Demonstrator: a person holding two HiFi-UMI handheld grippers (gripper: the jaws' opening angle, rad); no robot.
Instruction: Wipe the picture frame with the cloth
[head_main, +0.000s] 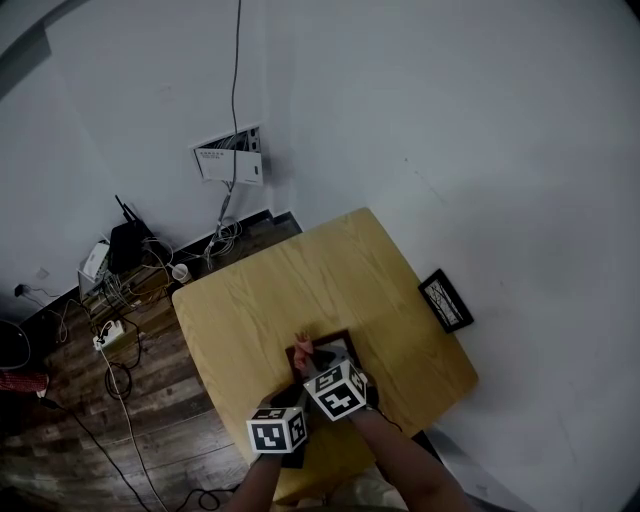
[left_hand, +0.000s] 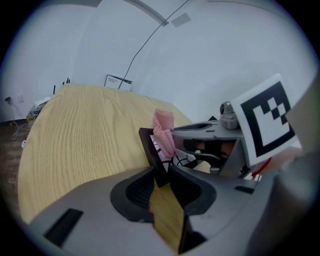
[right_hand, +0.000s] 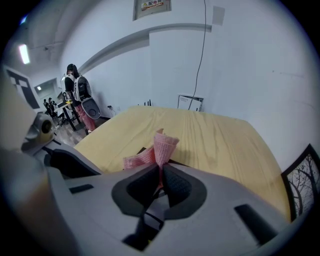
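Pink cloth (right_hand: 161, 144) is meeting a dark frame (left_hand: 150, 146) at the 6 o'clock end of the wooden desk (head_main: 290, 285).

The left gripper (left_hand: 161, 176) is clamping the frame by its lower edge, jaws closed narrowly on it, and is holding it tilted up off the desk with the printed face turned toward the right gripper (right_hand: 161, 172). The right gripper is pinching the cloth tightly between its jaws, the bunched end sticking out past the tips toward 12 o'clock and lying against the frame's face near its top corner. In the head view both grippers are sitting close together, the right one just at 1 o'clock of the left. A second frame (head_main: 446, 301) is lying flat at the desk's 3 o'clock edge, well apart.
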